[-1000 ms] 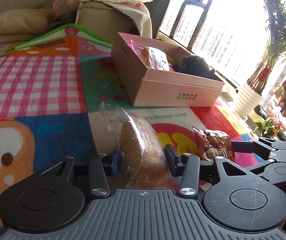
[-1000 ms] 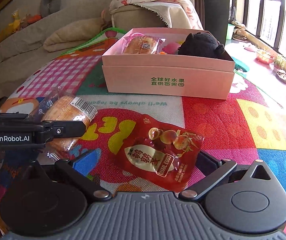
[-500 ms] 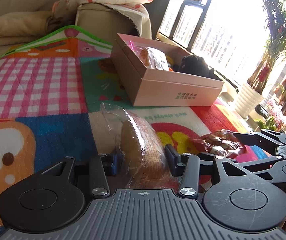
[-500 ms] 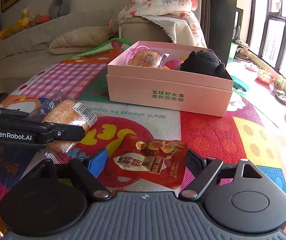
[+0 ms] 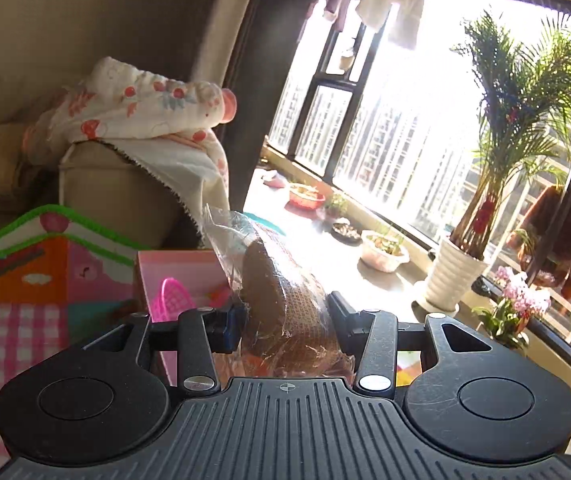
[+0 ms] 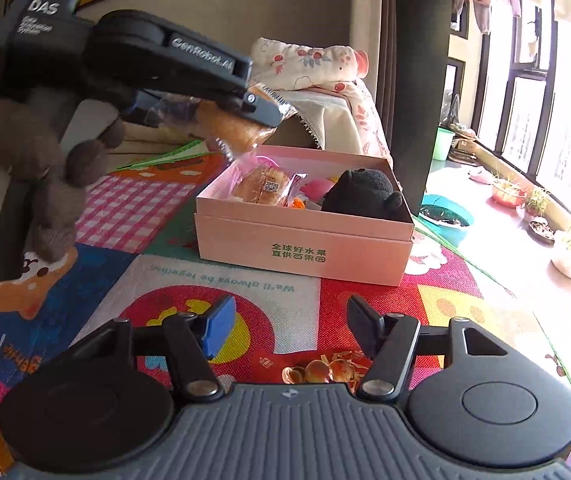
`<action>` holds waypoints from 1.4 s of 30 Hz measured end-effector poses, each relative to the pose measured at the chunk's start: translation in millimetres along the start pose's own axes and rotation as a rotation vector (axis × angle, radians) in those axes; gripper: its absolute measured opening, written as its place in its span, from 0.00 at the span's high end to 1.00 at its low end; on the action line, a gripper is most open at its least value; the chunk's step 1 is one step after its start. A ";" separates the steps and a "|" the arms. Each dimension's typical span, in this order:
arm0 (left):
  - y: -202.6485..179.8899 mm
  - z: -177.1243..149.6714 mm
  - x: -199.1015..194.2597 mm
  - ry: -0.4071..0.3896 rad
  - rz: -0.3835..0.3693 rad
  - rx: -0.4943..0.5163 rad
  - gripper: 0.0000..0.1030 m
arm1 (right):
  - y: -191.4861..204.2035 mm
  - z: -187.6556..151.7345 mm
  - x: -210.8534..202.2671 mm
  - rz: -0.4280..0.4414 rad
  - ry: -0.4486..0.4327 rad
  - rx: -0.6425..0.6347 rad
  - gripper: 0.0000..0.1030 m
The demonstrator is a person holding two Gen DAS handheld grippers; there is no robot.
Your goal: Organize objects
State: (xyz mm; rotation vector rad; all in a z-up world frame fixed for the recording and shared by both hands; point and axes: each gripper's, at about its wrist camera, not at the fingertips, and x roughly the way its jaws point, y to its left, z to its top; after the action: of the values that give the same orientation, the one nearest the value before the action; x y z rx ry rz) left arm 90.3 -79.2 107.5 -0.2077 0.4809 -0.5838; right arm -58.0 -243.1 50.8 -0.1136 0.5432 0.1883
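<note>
Left hand-held gripper (image 5: 285,320) is up in the air, jaws clamped on a wrapped bread (image 5: 281,300), pinching it from both sides w/ the clear wrapper sticking up past the tips. In the right wrist view that same left hand-held gripper (image 6: 261,114) hangs above the far-left corner of the pink box (image 6: 305,248), bread (image 6: 233,128) poking out below its finger, clear of the box rim.

Right hand-held gripper (image 6: 289,324) sits low over the mat (image 6: 225,280), jaws wide apart, nothing between them. The red snack bag (image 6: 317,368) lies flat on the mat just under and behind the finger tips, partly hidden by the gripper body — can't tell if either finger touches it, prob. not.

Pink box stands on the mat, open top. Inside: another wrapped bun (image 6: 263,186) at the left, a black plush toy (image 6: 365,194) at the right, something pink (image 6: 315,188) between them, too small to name. From the left wrist cam, a corner of the box (image 5: 177,264) shows below the bread, w/ a pink mesh thing (image 5: 171,300) inside.

A brown plush toy (image 6: 37,160) hangs in the left of the right wrist view, near the left gripper's body. Sofa w/ a floral blanket (image 5: 137,108) sits behind, potted palm (image 5: 497,152) by the window.
</note>
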 end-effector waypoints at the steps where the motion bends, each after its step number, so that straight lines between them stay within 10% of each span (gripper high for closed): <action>1: 2.3 7.2 16.4 0.002 -0.024 -0.004 0.51 | -0.9 -2.6 -1.5 -0.007 -0.002 -0.006 0.27; 9: 30.5 6.0 68.9 0.041 0.145 -0.009 0.52 | -13.2 -28.8 -4.3 -0.045 0.071 0.006 0.04; 18: 34.7 -34.5 -15.4 0.030 0.094 -0.025 0.52 | -21.4 -37.6 17.5 0.023 0.155 0.063 0.04; 26: 38.6 -81.3 -70.0 0.014 0.134 -0.071 0.52 | -8.8 -21.9 23.0 0.022 0.188 0.011 0.23; 42: 66.4 -105.4 -74.7 0.129 0.140 -0.177 0.53 | -56.7 186.4 80.9 -0.055 -0.053 0.119 0.19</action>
State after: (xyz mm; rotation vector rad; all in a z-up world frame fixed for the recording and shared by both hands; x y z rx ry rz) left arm 15.9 12.3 22.6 -0.3036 0.6677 -0.4192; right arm 115.3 -257.2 170.2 -0.0081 0.4963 0.1046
